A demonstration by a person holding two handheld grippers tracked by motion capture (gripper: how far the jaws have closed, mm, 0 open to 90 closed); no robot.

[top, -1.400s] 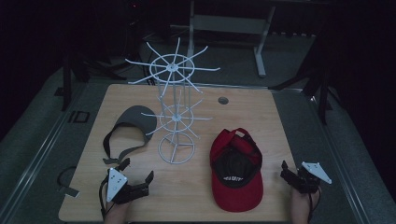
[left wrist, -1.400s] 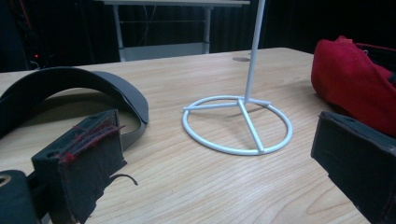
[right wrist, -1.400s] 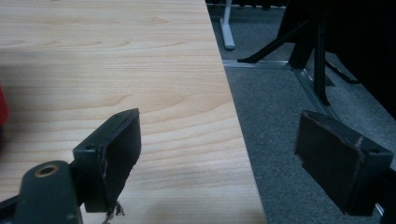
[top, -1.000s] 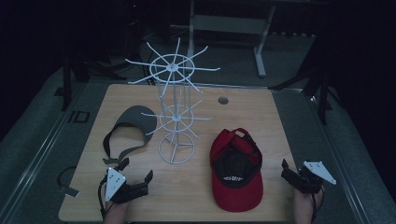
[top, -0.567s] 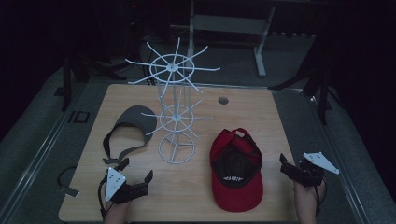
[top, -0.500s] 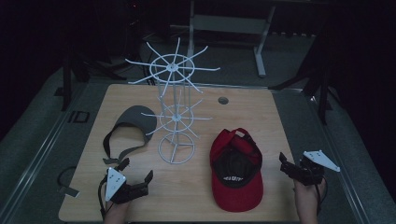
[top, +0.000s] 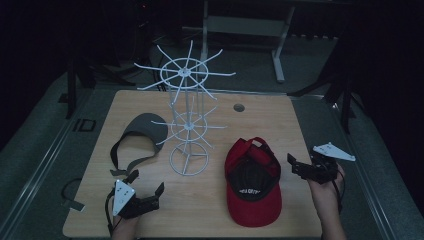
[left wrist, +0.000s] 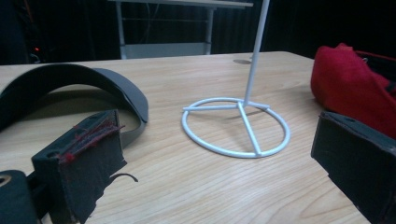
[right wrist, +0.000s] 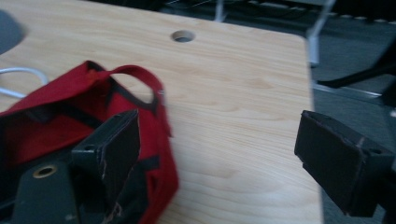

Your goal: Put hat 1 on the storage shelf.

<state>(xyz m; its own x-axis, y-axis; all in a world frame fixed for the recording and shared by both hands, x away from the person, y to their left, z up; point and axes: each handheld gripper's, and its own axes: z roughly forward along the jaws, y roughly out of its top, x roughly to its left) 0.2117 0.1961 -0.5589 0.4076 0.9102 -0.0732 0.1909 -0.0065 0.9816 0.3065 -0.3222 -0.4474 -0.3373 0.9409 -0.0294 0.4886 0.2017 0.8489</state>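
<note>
the right gripper (top: 305, 170) has drifted in from the table's right edge toward the red cap (top: 252, 182) – a small shift, jaws spread wide, nothing between them. its own view now has the cap's back strap just past one jaw. the left gripper (top: 145, 192) has not moved, jaws also spread, near the grey cap (top: 142, 132). the white wire rack (top: 187, 125) stands between both caps. probably the start of a reach for the red one.

text: white lettering seen inside red cap (top: 252, 186), high view | legibility: too small and blurred to be read
</note>
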